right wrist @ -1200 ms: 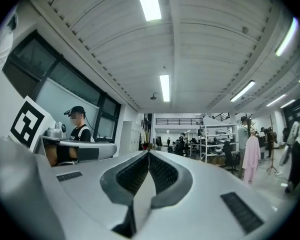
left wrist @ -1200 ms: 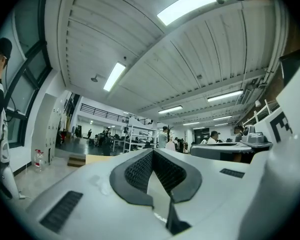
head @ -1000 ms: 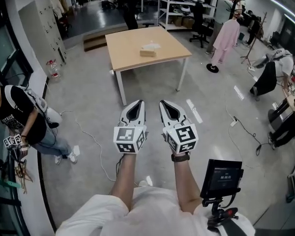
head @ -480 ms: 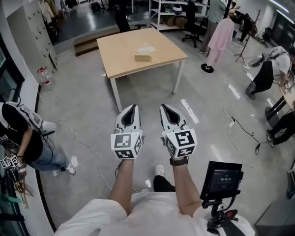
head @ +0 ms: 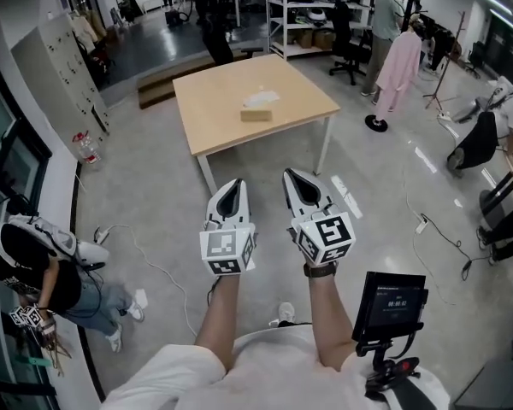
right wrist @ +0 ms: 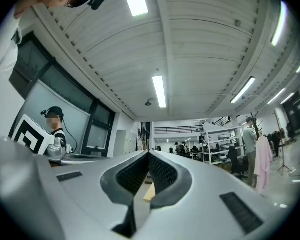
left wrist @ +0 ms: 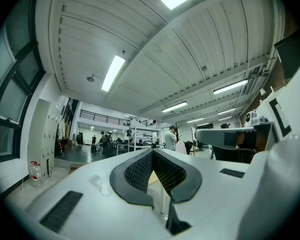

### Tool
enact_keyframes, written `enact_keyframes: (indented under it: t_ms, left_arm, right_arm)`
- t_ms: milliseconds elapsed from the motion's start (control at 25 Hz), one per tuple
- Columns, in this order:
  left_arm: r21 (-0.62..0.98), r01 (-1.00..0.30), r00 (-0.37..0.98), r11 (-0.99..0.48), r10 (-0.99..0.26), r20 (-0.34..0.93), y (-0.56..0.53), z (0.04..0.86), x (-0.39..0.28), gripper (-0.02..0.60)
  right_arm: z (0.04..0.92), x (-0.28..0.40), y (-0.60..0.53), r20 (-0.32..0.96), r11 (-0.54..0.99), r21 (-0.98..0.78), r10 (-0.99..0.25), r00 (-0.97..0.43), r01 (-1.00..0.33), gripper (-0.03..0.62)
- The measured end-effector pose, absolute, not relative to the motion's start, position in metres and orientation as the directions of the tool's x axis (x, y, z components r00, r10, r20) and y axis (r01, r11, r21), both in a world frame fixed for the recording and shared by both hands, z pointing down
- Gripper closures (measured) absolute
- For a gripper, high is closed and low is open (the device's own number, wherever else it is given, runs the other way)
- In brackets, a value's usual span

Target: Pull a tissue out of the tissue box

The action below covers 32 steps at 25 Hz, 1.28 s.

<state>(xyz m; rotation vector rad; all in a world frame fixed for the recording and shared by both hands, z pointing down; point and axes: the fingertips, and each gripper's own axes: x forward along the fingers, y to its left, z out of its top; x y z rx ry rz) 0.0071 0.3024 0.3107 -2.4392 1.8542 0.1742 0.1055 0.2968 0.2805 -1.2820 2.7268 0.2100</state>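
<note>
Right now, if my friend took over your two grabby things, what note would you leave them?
Left gripper: shut, empty.
Right gripper: shut, empty.
Both are held side by side above the grey floor.
The small tan tissue box, white tissue poking from its top, sits near the middle of the pale wooden table with white legs ahead.
Done: nothing; no tissue pulled yet.
Left: walk up, open a gripper, pinch the tissue, pull it out.

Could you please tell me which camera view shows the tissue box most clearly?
The head view: it shows the whole tissue box from above on the wooden table, a tissue poking out. Both gripper views catch only a tan sliver between their shut jaws; the box cannot be made out there.
</note>
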Motion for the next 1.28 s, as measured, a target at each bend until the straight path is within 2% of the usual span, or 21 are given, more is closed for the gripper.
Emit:
enact_keyframes:
  t_ms: [520,760,1040,1280]
  left_arm:
    - [0.038,-0.953,0.294,-0.299,-0.95,-0.107,0.161,0.309,0.043,0.581]
    - [0.096,-0.95,0.294,-0.297,-0.955,-0.043,0.133,0.352,0.067,0.581]
    - [0.112,-0.961,0.254,-0.255,-0.967,-0.016,0.1,0.37,0.046,0.581]
    - [0.135,-0.947,0.293,-0.291,-0.956,-0.003,0.044,0.377,0.023,0.581]
  right_arm:
    - [0.278,0.126,0.166,-0.141,0.66,0.069,-0.736,-0.663,-0.748,0.591]
    - [0.307,0.155,0.135,-0.118,0.651,0.029,-0.751,-0.649,-0.759,0.591]
    - [0.338,0.154,0.093,-0.067,0.653,-0.026,-0.757,-0.651,-0.757,0.591]
    - [0.338,0.115,0.042,-0.056,0.671,0.001,-0.74,-0.67,-0.741,0.591]
